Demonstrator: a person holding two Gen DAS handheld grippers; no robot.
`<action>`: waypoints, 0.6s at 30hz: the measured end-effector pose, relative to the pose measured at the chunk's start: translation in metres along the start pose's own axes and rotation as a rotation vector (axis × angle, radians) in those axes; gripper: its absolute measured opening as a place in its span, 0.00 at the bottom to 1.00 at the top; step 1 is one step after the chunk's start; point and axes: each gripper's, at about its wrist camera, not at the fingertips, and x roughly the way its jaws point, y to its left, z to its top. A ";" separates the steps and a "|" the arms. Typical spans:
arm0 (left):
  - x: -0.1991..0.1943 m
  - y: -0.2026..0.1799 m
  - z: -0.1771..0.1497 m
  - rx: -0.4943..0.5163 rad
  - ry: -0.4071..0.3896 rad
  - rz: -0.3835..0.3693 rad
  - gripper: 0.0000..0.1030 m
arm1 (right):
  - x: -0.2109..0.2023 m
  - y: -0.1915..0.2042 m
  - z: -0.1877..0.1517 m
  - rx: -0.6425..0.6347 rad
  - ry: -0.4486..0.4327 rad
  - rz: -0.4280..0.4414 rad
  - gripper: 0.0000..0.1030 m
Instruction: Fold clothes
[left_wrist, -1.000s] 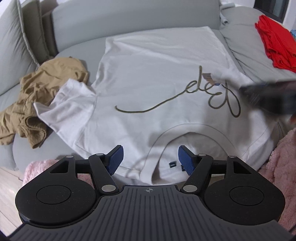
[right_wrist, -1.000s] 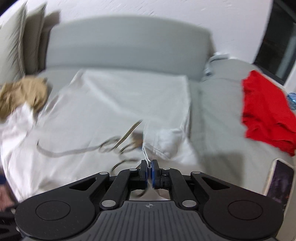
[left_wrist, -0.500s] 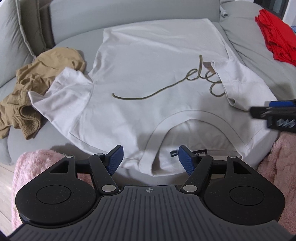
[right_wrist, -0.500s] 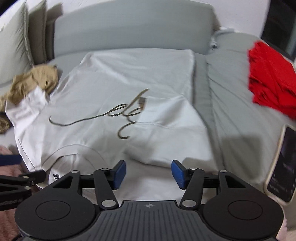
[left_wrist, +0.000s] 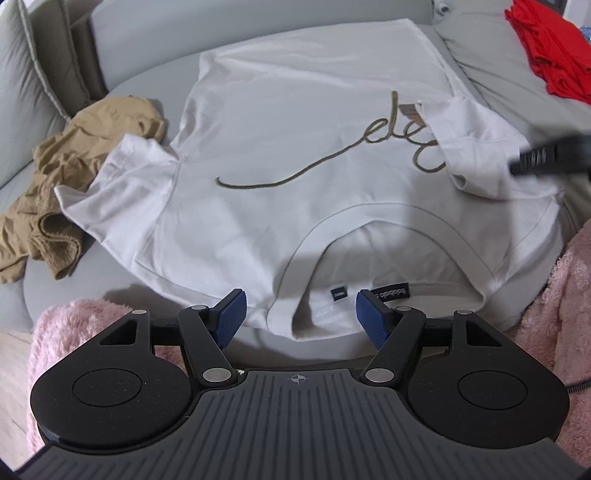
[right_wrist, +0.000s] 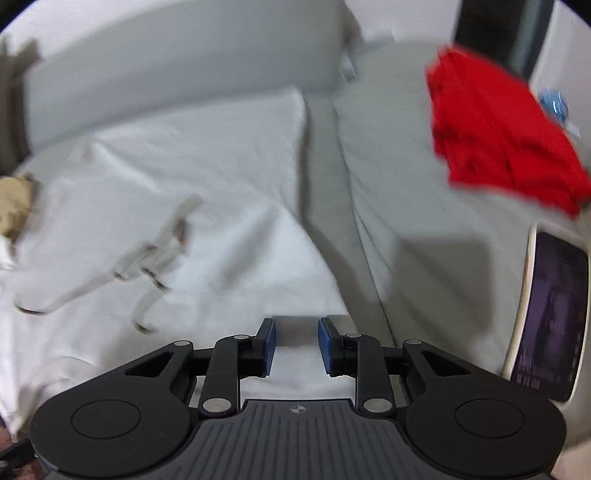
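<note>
A white T-shirt (left_wrist: 295, 147) with an olive script print lies face up on the grey sofa, collar toward me. Its right sleeve (left_wrist: 476, 147) is folded in over the print, and its left sleeve (left_wrist: 118, 173) is spread out flat. My left gripper (left_wrist: 297, 317) hovers open just above the collar (left_wrist: 369, 221), with nothing between its blue pads. In the left wrist view, my right gripper (left_wrist: 546, 155) is a dark blur beside the folded sleeve. In its own view, the right gripper (right_wrist: 296, 345) is over the shirt's (right_wrist: 203, 184) right edge. Its jaws are opening and nothing is pinched.
A crumpled tan garment (left_wrist: 74, 155) lies left of the shirt, partly under the spread sleeve. A red garment (right_wrist: 498, 140) lies on the right cushion, with a phone (right_wrist: 550, 314) nearer to me. Pink fleece (left_wrist: 554, 295) covers the sofa's front edge.
A second ago the right gripper was shut on the sleeve's edge. Now its jaws stand apart, the sleeve lies on the chest, and the gripper has drawn back to the shirt's right edge.
</note>
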 end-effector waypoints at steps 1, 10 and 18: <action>0.000 0.000 0.000 0.001 0.002 0.001 0.69 | -0.002 0.000 0.000 -0.016 -0.003 -0.007 0.28; 0.003 -0.003 -0.001 0.015 0.006 -0.008 0.69 | -0.039 0.018 -0.002 -0.106 -0.123 0.082 0.27; 0.002 0.008 0.002 -0.029 0.005 -0.003 0.69 | -0.024 0.044 -0.023 -0.164 -0.018 0.150 0.27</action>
